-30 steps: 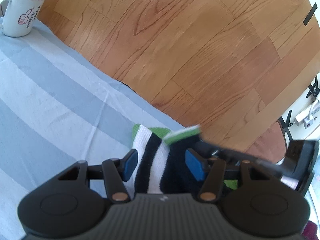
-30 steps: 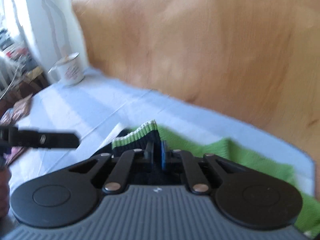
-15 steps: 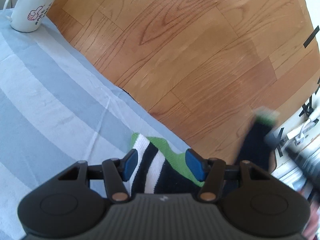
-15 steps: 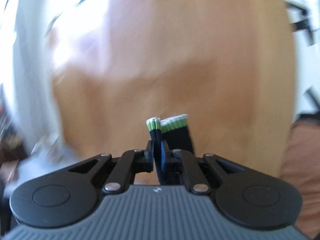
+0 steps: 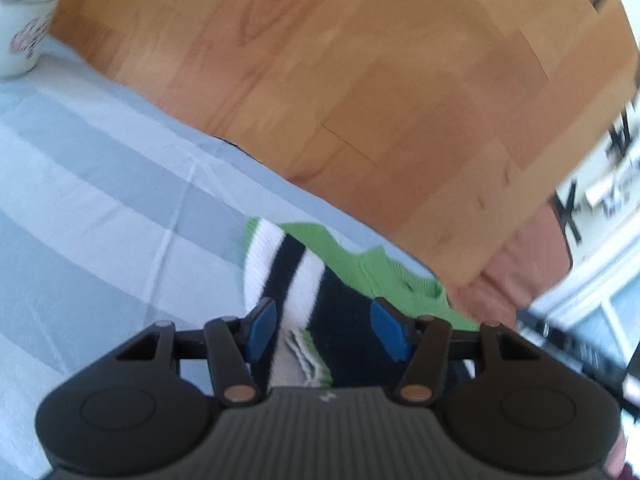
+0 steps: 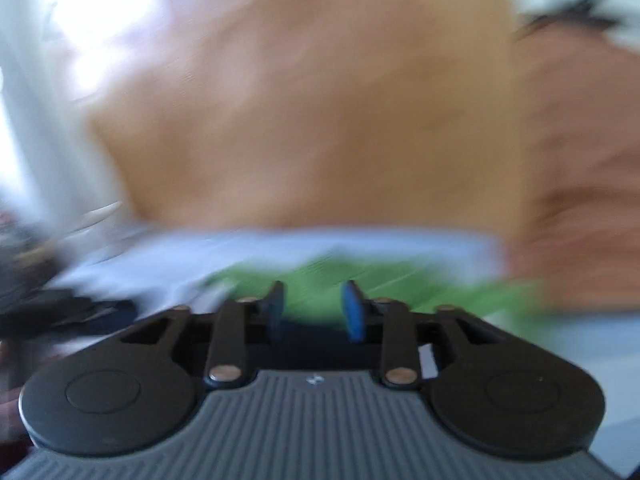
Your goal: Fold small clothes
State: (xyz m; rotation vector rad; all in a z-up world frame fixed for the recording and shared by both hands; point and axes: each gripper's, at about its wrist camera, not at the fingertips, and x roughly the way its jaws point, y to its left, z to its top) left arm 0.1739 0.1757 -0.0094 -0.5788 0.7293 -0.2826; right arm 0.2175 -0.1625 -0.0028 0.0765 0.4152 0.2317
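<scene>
A black, white and green striped sock (image 5: pixel 292 276) lies on the blue-striped cloth (image 5: pixel 100 208) near its edge, on top of a green garment (image 5: pixel 384 276). My left gripper (image 5: pixel 324 326) is open, its blue pads on either side of the sock's dark part. A folded cuff end (image 5: pixel 308 356) lies just under the gripper. My right gripper (image 6: pixel 314 310) is open and empty above the green garment (image 6: pixel 400 284); this view is heavily blurred.
A white enamel mug (image 5: pixel 24 32) stands at the cloth's far left corner. The wooden floor (image 5: pixel 360 80) lies beyond the table edge. A brown seat (image 5: pixel 524 264) and white furniture are at the right.
My right gripper, which was shut on the sock's black cuff end and held it up, has opened and let it go. It has swung back down over the table. The left gripper stays open.
</scene>
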